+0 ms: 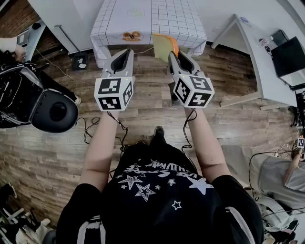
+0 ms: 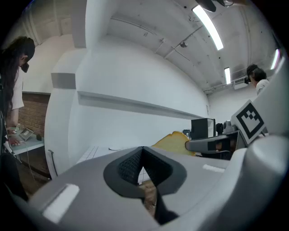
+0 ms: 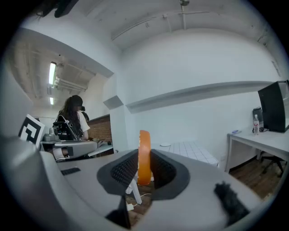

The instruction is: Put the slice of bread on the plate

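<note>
My right gripper is shut on the slice of bread, yellow with an orange crust. It stands on edge between the pads, above the wooden floor just short of the table's near edge. The left gripper view shows the same slice beside the right gripper. My left gripper is level beside it, shut and holding nothing. Ahead stands the table with a white grid cloth. A pale round plate lies far back on it.
A brown and orange item lies near the table's front edge. A white desk with a black monitor stands at the right. Dark equipment and cables lie on the floor at the left. A person stands at a bench.
</note>
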`<move>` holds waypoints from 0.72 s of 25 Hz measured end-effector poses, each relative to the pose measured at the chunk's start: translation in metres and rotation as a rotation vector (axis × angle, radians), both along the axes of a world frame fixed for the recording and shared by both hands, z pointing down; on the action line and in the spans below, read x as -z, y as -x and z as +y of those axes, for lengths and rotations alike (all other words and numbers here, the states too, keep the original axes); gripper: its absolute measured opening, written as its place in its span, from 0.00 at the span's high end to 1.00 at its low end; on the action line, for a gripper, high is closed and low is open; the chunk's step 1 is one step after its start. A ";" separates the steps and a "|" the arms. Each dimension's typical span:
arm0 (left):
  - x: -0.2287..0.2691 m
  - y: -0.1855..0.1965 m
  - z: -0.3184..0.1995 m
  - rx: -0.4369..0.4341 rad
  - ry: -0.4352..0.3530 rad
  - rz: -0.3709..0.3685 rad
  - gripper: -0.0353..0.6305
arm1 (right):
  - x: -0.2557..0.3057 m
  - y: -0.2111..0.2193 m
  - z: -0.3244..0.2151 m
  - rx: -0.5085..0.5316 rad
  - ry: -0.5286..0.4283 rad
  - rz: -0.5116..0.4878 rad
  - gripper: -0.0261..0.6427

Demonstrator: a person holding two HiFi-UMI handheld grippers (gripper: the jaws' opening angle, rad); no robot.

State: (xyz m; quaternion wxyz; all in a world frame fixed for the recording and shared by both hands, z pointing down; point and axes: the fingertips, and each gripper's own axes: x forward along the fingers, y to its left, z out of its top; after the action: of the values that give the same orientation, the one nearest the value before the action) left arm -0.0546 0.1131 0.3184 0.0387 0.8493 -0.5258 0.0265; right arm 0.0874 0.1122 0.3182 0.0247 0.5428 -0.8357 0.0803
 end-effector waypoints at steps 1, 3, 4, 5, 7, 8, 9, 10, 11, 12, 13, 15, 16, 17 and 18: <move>-0.004 -0.001 0.002 -0.005 0.007 -0.006 0.94 | -0.004 0.001 0.002 -0.003 0.007 0.004 0.83; -0.010 -0.002 0.005 -0.017 0.020 -0.014 0.94 | -0.010 0.002 0.005 -0.008 0.021 0.013 0.83; -0.013 -0.003 0.007 -0.023 0.027 -0.016 0.94 | -0.013 0.003 0.007 -0.010 0.029 0.018 0.83; -0.016 -0.004 0.009 -0.029 0.035 -0.015 0.94 | -0.016 0.003 0.009 -0.011 0.036 0.023 0.83; -0.022 -0.004 0.014 -0.036 0.053 -0.014 0.94 | -0.021 0.004 0.014 -0.013 0.048 0.028 0.83; -0.025 -0.003 0.016 -0.038 0.060 -0.014 0.94 | -0.023 0.005 0.016 -0.014 0.053 0.029 0.83; -0.027 -0.002 0.018 -0.040 0.066 -0.016 0.94 | -0.025 0.005 0.017 -0.015 0.057 0.029 0.83; -0.029 -0.002 0.019 -0.041 0.070 -0.018 0.94 | -0.026 0.006 0.019 -0.017 0.060 0.029 0.83; -0.030 -0.001 0.021 -0.043 0.074 -0.020 0.94 | -0.027 0.006 0.020 -0.018 0.062 0.029 0.83; -0.030 -0.001 0.022 -0.044 0.076 -0.020 0.94 | -0.028 0.006 0.022 -0.020 0.064 0.028 0.83; -0.030 -0.001 0.023 -0.044 0.078 -0.018 0.94 | -0.028 0.006 0.023 -0.021 0.065 0.028 0.83; -0.029 -0.001 0.027 -0.047 0.078 -0.015 0.94 | -0.029 0.006 0.027 -0.021 0.068 0.030 0.83; -0.029 -0.001 0.028 -0.048 0.077 -0.016 0.94 | -0.030 0.007 0.028 -0.021 0.068 0.030 0.83; -0.028 0.000 0.029 -0.049 0.076 -0.018 0.94 | -0.031 0.008 0.030 -0.021 0.069 0.029 0.83; -0.028 0.000 0.029 -0.049 0.075 -0.019 0.94 | -0.032 0.008 0.031 -0.021 0.069 0.027 0.83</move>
State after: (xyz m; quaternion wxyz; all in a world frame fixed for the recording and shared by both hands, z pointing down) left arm -0.0549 0.1424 0.3463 0.0648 0.8597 -0.5037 0.0551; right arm 0.0792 0.1433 0.3497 0.0537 0.5515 -0.8261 0.1020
